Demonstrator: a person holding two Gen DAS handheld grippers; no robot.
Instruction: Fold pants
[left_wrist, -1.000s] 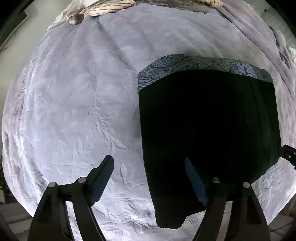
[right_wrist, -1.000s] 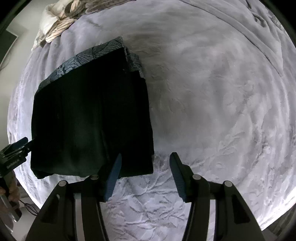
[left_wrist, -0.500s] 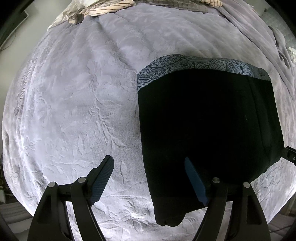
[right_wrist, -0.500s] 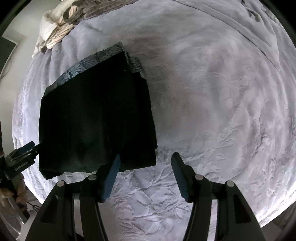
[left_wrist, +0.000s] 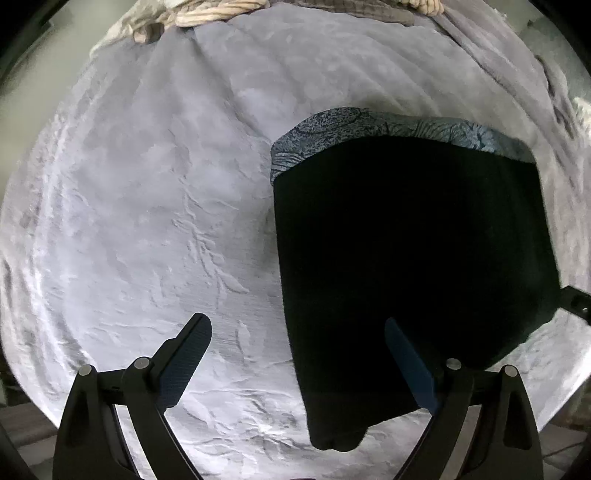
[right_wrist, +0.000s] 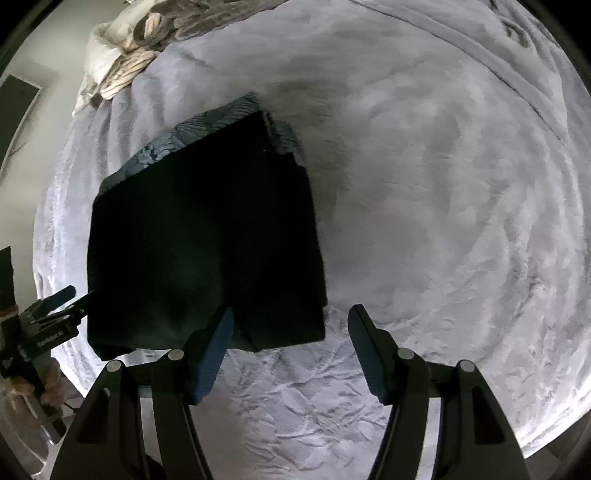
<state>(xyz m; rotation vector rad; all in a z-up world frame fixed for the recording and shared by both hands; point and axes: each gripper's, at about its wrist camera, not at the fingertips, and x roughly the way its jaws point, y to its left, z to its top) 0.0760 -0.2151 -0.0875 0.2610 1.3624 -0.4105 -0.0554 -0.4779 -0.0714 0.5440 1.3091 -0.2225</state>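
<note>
On the bed (left_wrist: 147, 184), the folded pants (left_wrist: 406, 258) lie flat; both grippers, left gripper (left_wrist: 295, 354) and right gripper (right_wrist: 291, 339), have pulled back a little with jaws apart, so folding looks done.

pants (left_wrist: 413, 258) folds lost in black, bedding pile (right_wrist: 122, 48) cropped

A bed filled nearly the whole view, covered by a pale grey plush blanket (left_wrist: 155, 192) embossed with a leafy pattern. Rumpled beige and white bedding (right_wrist: 122, 70) lay heaped at its far end. Beyond the left edge stood a pale wall (right_wrist: 48, 92) bearing a dark rectangular panel (right_wrist: 14, 114).
</note>
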